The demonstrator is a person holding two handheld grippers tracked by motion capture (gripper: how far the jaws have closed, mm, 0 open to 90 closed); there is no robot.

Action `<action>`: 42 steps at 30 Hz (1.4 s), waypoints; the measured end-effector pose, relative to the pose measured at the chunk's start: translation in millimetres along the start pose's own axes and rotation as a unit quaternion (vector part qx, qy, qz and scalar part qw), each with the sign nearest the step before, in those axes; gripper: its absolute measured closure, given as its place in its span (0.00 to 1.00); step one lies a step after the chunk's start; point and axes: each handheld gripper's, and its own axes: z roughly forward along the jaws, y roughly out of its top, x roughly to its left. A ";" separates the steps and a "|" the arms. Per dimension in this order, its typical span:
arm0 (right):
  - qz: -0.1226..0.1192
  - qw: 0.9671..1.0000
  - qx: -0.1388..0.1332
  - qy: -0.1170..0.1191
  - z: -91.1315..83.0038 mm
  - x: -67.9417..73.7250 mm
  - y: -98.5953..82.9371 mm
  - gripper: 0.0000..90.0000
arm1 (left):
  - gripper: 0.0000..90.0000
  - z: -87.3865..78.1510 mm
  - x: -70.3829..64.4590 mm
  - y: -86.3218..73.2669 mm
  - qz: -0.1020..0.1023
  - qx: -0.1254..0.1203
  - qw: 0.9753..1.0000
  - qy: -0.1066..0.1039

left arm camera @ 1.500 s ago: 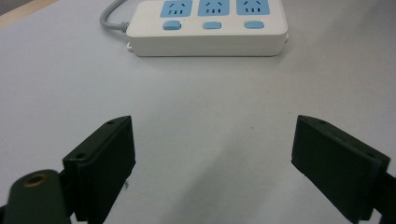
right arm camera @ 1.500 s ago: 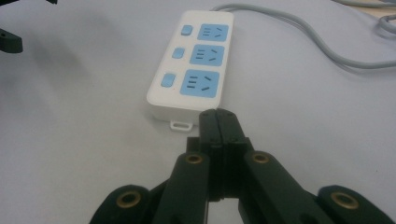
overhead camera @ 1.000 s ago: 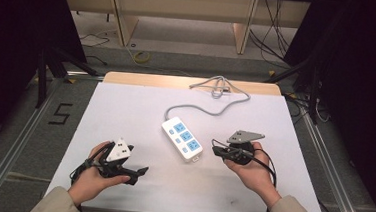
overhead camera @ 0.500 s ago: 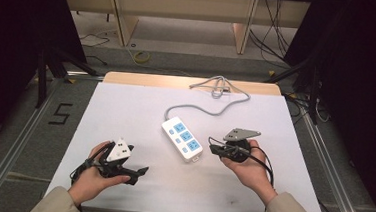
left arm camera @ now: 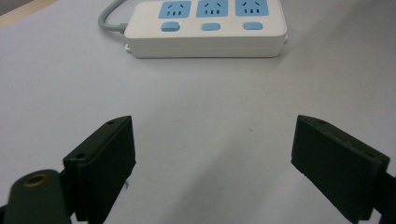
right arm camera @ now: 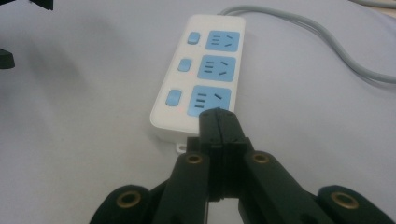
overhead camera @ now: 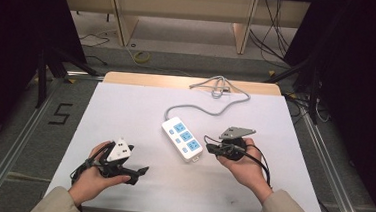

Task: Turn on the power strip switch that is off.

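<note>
Moved leftward since before, the right gripper [overhead camera: 209,147] has fingers [right arm camera: 218,128] pressed together, empty, just beside the power strip [overhead camera: 182,138] mid-counter [overhead camera: 126,106]. Left gripper [left arm camera: 212,154] fingers are spread wide, empty, near the counter's front edge.

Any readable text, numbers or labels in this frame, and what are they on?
"5": black figure marked on the grey floor, left of the table.
Power strip: no readable wording; just blue sockets and switches, no print visible.
Grippers: no legible markings.
</note>
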 end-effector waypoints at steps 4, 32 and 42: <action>-0.001 1.000 0.001 0.000 0.0 -0.3 1.4 1.00 | 0.15 -0.2 0.1 0.7 0.000 -0.002 1.000 0.002; 0.001 1.000 0.007 -0.001 14.2 -1.3 10.7 1.00 | 0.15 -0.2 0.4 0.3 0.002 0.001 1.000 -0.001; -0.001 1.000 0.012 0.000 20.5 1.1 13.6 1.00 | 0.15 -0.2 0.7 0.1 0.002 0.001 1.000 0.000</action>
